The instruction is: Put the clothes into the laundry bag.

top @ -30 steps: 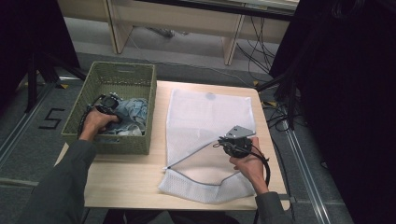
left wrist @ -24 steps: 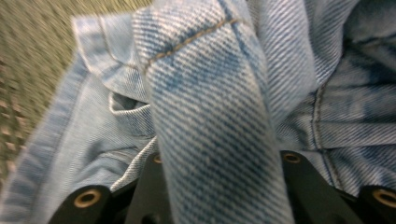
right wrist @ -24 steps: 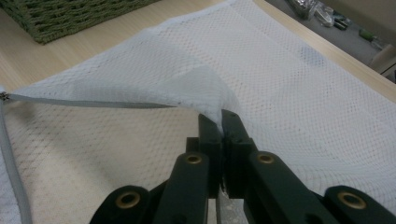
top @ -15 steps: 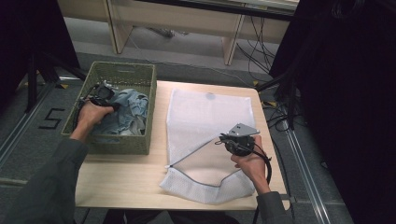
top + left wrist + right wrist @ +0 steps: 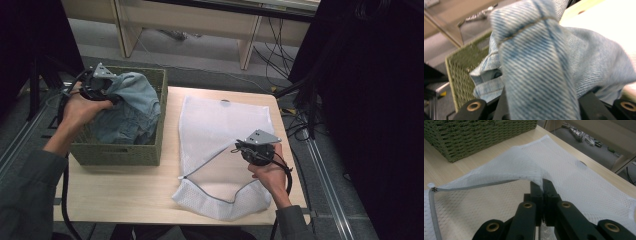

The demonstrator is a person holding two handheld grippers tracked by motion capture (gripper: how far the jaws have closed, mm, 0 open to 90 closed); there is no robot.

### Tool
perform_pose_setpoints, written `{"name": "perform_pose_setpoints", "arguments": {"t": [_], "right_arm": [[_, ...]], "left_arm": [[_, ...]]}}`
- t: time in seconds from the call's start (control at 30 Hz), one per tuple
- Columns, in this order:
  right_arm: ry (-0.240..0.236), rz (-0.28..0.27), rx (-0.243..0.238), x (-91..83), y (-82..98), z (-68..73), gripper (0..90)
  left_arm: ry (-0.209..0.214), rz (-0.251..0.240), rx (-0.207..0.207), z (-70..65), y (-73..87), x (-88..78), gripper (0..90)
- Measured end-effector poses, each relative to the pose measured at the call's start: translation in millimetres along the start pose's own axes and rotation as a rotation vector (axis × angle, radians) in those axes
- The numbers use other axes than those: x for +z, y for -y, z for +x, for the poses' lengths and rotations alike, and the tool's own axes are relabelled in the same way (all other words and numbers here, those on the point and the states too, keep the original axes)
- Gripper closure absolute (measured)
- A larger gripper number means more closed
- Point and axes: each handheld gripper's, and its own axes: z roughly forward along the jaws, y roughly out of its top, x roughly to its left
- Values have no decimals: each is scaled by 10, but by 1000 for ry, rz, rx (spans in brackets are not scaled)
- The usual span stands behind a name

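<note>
Lifting: jeans (image 5: 127, 107) are being drawn up out of the basket (image 5: 120, 150) by the left gripper (image 5: 102, 82); a mesh bag (image 5: 220, 145) is kept open for them on the table (image 5: 115, 192).
Left claw: clamped on a bunched fold of the jeans (image 5: 536, 65); the jaws have just been closing, with denim between them.
Right claw: the right gripper (image 5: 541, 186) is pinched shut on the bag's upper layer (image 5: 524, 165), just behind the zip edge (image 5: 474, 186).
Jeans, place: mostly in the basket, one fold raised above the rim at the far left corner.
Bag, place: flat on the table right of the basket, mouth toward the near edge, top layer tented up.
Doing it well: the jeans should be raised until the trailing cloth is free of the rim, then carried across low to the mouth; the tented layer should be held high and taut so that the opening is not collapsed.
Left hand pose: raised over the basket's far left corner, grey plate uppermost, jaws pointing right.
Right hand pose: low over the bag's near right part (image 5: 260, 150), wrist in from the near edge, jaws pointing left toward the basket.
</note>
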Motion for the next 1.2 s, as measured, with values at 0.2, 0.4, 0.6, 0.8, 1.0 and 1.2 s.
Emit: {"name": "perform_pose_setpoints", "arguments": {"t": [0.2,0.4,0.6,0.8,1.0,1.2], "right_arm": [[-4,2,23,9,14,-7,893],[4,6,14,14,27,-17,893],[-2,8,22,24,37,-15,893],[-10,16,40,29,47,-3,893],[6,-4,36,34,48,-11,893],[-11,-2,42,38,52,-17,893]], "left_arm": [[63,-64,14,-134,-218,-407,729],[128,-87,64,-304,-342,-650,728],[160,-128,91,-470,-434,-849,728],[185,-181,99,-547,-579,-1107,728],[283,-248,83,-680,-707,-1359,729],[431,-273,103,-1042,-673,-1418,728]]}}
